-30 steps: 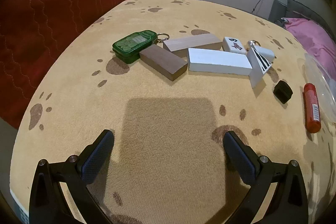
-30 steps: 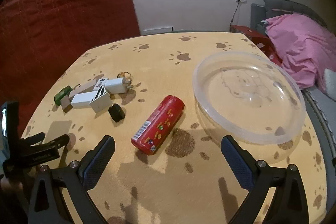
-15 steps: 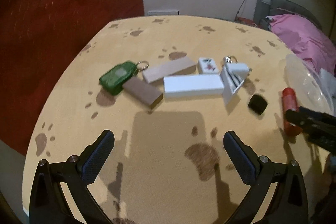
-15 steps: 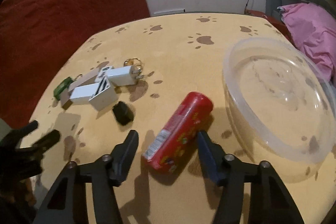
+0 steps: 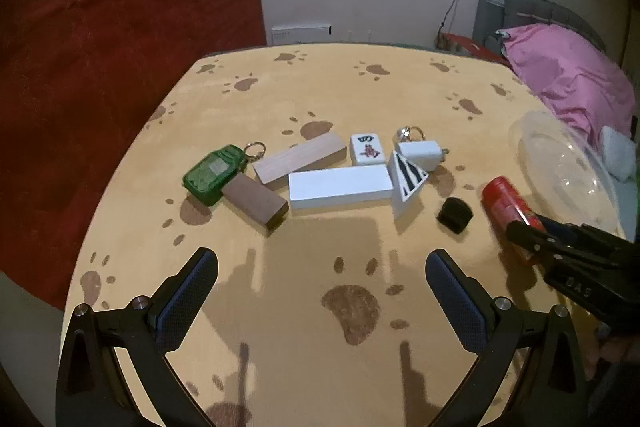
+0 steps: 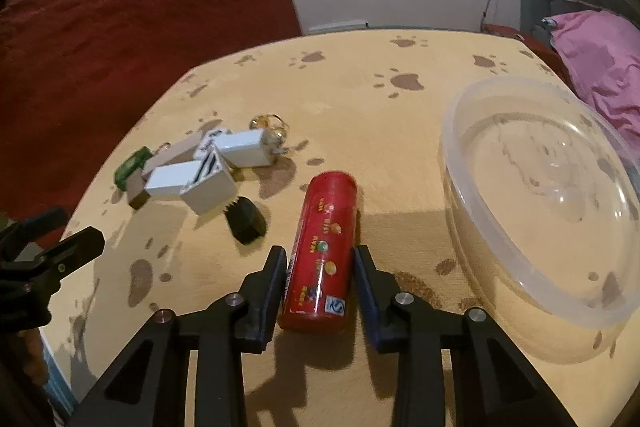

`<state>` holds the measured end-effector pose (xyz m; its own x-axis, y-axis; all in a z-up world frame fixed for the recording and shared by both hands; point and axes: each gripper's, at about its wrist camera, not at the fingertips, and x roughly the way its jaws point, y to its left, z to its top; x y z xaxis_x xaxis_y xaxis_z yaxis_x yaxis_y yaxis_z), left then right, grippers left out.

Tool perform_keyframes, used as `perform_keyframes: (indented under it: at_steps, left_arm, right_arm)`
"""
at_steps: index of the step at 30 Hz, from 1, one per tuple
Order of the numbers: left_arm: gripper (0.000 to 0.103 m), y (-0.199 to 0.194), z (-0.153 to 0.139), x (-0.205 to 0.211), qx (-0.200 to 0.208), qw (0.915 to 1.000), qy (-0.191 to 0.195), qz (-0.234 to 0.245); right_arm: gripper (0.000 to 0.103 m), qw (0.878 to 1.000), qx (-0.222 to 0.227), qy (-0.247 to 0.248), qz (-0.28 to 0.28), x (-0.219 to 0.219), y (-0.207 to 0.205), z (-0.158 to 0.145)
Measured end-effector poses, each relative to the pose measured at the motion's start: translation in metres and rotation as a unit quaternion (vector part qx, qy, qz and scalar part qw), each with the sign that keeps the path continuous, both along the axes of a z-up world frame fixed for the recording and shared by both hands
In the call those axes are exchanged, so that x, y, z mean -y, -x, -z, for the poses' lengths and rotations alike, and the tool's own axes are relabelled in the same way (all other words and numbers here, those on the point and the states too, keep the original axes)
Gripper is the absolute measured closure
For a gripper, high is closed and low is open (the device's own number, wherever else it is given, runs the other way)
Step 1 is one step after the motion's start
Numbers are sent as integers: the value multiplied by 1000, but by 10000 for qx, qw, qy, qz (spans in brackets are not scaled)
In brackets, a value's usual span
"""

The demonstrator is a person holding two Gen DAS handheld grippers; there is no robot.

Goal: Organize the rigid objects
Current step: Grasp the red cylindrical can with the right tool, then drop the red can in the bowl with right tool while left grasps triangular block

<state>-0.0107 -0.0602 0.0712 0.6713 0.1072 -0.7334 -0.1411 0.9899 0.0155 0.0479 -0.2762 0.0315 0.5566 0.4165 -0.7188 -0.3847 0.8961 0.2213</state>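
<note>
The can (image 6: 320, 251) lies between the block cluster (image 6: 192, 179) and, seemingly apart, the bowl (image 6: 532, 195).

The left gripper (image 5: 322, 279) hangs wide open and empty over the paw-print table (image 5: 360, 95). At twelve o'clock from it lies a white block (image 5: 340, 185), with a green keychain (image 5: 214, 173) at ten o'clock. At three o'clock the right gripper (image 5: 528, 233) clamps a red tube (image 5: 506, 203), a clear bowl (image 5: 560, 171) just beyond.
</note>
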Motion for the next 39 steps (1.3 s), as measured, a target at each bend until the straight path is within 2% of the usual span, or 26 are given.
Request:
perform_keyframes:
  at_steps: [5,9,14,23,29,32,39]
  left_arm:
    - [0,0,-18,13,235,9997,-105,48]
    - [0,-9,-19,26,217,9997,-33,102]
    - [0,-14,-20,37,275,9994,-41,188]
    - [0,-25,-16,34,346,9993,-66,130]
    - [0,-46,-4,33,231,9997,-20,90]
    - [5,-58,5,32,117,9999,21,1]
    - [7,-72,15,34,71,9997,245,41]
  right_arm:
    - [71,9996,171,-234,24,12,4,-14]
    - [71,9994,193,-276,-12,20,4,-18]
    - [71,9999,-5,-91,-81,22,-2,-5]
    - [70,9995,-208,204,-140,8,-14,16]
    - [71,9998,-42,90,-183,8,-8,13]
    - [71,9996,208,-100,-135,14,-1,-2]
    - [71,9975,578,-304,282,43,2,-29]
